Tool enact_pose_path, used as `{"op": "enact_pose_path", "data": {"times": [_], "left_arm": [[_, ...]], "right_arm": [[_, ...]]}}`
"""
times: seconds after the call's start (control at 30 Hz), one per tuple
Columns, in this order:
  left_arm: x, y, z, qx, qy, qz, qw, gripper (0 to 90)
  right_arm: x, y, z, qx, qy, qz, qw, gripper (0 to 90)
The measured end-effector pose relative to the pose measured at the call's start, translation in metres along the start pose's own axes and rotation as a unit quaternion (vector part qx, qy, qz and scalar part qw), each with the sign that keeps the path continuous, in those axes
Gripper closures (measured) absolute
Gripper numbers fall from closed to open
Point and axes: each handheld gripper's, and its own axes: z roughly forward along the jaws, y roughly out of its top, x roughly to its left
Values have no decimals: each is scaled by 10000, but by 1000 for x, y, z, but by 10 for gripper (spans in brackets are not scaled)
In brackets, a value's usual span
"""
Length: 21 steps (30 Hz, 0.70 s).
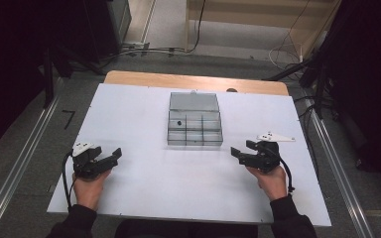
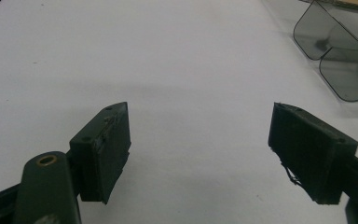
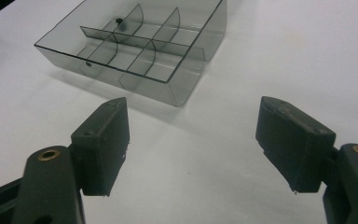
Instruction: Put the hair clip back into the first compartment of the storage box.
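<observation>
Fingers (image 2: 105, 149) of the left gripper (image 1: 110, 157) stand wide apart with bare table (image 1: 129, 109) between them, and the right gripper (image 1: 242, 150) is just as open, its fingers (image 3: 103, 140) holding nothing. Both grippers sit low over the near part of the white table, the left one at the near left, the right one at the near right, each held in a hand (image 1: 89, 186) and aimed inward toward the middle. Between them and farther off sits the box (image 1: 195, 130), a clear grey tray split by dividers into small compartments, with its lid (image 1: 194, 101) laid open flat on the far side. A small dark bead (image 1: 178, 122) lies in the far-left compartment; in the right gripper view a second dark speck shows low at a nearer compartment's wall, too small to name. Neither gripper touches the box; both are well apart from it. I judge this to be the start of the work, hands at rest before any reach. The next move likely calls for one gripper to travel forward to the box, either pinching the bead from its compartment or catching the lid's far edge to swing it shut, while the other steadies the tray's side wall so it does not slide.
</observation>
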Motion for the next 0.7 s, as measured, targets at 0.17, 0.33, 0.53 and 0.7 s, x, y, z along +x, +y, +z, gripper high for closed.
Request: {"op": "enact_pose_path", "data": {"times": [0.17, 0.33, 0.53, 0.7], "left_arm": [[0, 0, 0, -5, -2, -1, 10000, 220], [0, 0, 0, -10, -2, -6, 10000, 220], [0, 0, 0, -9, -10, 1, 10000, 220], [-1, 0, 0, -8, -8, 4, 10000, 220]], "right_arm": [[-2, -2, -3, 0, -22, 1, 10000, 241], [-3, -3, -7, -36, -25, -20, 10000, 240], [-5, -5, -12, -53, -56, -17, 10000, 240], [-9, -9, -17, -56, -96, 12, 9999, 240]]}}
